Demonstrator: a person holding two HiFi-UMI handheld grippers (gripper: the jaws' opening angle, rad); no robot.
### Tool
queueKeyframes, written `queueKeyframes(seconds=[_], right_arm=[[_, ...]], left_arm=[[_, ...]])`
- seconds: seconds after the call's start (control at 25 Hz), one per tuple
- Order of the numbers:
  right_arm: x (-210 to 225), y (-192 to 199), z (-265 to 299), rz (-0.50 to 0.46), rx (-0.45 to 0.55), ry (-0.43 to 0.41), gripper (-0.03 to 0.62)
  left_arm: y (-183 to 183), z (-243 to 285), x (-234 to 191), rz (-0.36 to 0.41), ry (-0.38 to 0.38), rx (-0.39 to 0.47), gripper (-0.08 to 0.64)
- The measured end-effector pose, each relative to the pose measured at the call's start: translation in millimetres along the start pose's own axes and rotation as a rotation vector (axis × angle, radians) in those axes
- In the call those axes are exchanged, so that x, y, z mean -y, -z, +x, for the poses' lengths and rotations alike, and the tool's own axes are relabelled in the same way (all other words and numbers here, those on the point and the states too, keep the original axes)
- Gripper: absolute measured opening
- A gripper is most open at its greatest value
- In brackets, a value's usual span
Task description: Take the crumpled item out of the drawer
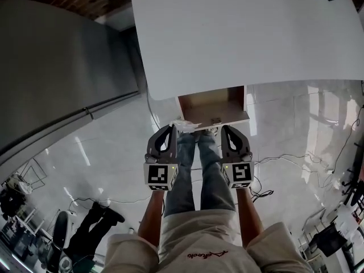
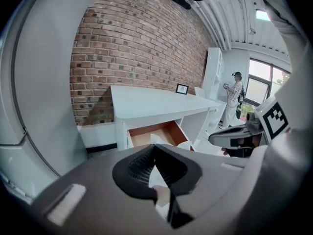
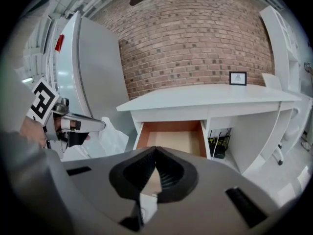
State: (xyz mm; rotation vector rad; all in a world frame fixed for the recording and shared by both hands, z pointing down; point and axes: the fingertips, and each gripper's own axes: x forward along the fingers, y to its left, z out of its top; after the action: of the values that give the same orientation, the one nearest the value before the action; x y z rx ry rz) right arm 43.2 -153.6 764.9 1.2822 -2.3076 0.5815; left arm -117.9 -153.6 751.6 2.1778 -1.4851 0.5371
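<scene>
The crumpled item (image 1: 182,124), a white wad of what may be thin paper or plastic (the views are too coarse to tell which), hangs outside the drawer (image 1: 211,102), just off its front left corner at about 7 o'clock. It is pinched in the clenched tips of the left gripper (image 1: 172,129), which grips only an edge, probably because a light, shapeless wad needs no more. The rest of the wad billows free below the jaws. The drawer stands pulled out from under the white desk (image 1: 244,33) at 12 o'clock, and its brown bottom looks bare, so the removal seems essentially done. The right gripper (image 1: 227,131), at 3 o'clock from the left one, has its jaws closed on nothing and faces the drawer mouth, likely placed to push it shut.
</scene>
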Motion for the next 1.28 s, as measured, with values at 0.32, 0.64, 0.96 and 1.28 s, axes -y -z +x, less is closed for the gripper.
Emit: queueKeyframes(seconds=[0.32, 0.64, 0.96, 1.28], right_arm=[[16.9, -62.7, -32.9, -0.021, 0.085, 0.054, 0.012], [35.3, -149.0, -61.0, -0.087, 0.221, 0.105, 0.012], [33.9, -205.3, -110.7, -0.124, 0.293, 0.149, 0.012], [25.9, -235.8, -145.5, -0.144, 0.342, 0.17, 0.012]], left_arm=[[-66.0, -21.4, 7.4, 0.016, 0.015, 0.079, 0.009], [-146.8, -35.6, 11.5, 0.019, 0.034, 0.192, 0.009], [-201.0, -68.8, 14.1, 0.048, 0.031, 0.263, 0.009], [-243.1, -105.1, 13.7, 0.076, 0.016, 0.326, 0.009]])
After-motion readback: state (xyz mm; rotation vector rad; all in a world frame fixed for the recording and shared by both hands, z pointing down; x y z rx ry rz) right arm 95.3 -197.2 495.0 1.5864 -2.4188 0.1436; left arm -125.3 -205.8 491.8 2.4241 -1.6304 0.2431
